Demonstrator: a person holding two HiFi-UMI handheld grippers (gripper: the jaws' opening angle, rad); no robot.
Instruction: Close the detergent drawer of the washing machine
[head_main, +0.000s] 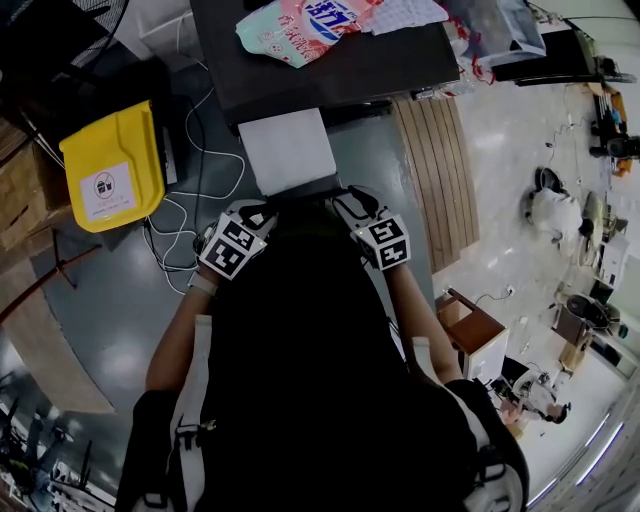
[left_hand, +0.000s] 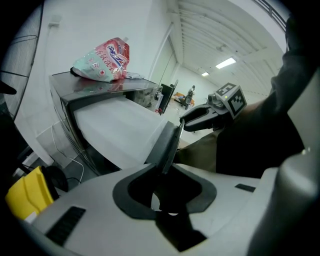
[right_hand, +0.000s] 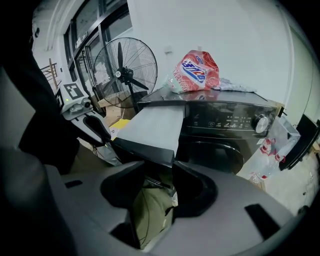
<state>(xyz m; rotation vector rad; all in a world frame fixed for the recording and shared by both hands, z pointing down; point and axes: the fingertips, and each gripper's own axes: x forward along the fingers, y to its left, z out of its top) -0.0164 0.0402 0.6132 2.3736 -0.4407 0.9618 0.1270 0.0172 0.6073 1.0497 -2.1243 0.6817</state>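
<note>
Jaws of my left gripper (left_hand: 169, 160) were clamped on the detergent drawer (left_hand: 120, 130) front lip; my right gripper (right_hand: 155, 167) stood apart round the other corner. Drawer was far out of the washing machine (right_hand: 225, 125). I reckoned a lopsided shove could skew and jam it.

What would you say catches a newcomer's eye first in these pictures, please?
The pale drawer jutting far out of the dark washing machine, in the middle of the head view, with the left gripper and right gripper at its front edge. Next, the pink bag lying on top of the machine, and the bright yellow bin on the floor to the left.
</note>
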